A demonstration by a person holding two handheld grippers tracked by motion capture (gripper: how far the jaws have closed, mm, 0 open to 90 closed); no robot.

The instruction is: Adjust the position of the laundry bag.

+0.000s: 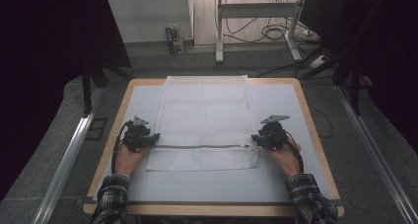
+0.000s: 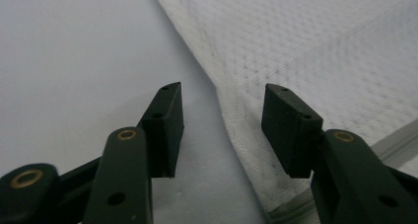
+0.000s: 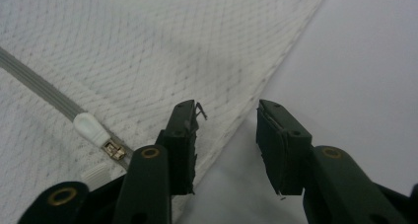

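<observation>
A white mesh laundry bag (image 1: 204, 120) lies flat on the pale table mat (image 1: 281, 174), with a grey zipper (image 1: 197, 146) running across its near part. My left gripper (image 1: 148, 138) is at the bag's left edge, level with the zipper; its jaws stand open astride that edge (image 2: 223, 123), with the mesh bag (image 2: 315, 46) to their right. My right gripper (image 1: 256, 138) is at the bag's right edge by the zipper's end. Its jaws (image 3: 224, 135) are open over the edge of the mesh bag (image 3: 148, 51), with the white zipper pull (image 3: 91, 128) just to their left.
The wooden table rim (image 1: 315, 135) frames the mat. Metal rails (image 1: 64, 160) run along the floor on both sides. Desk legs and cables (image 1: 266, 31) lie beyond the far edge. Plaid sleeves (image 1: 308, 199) come in from below.
</observation>
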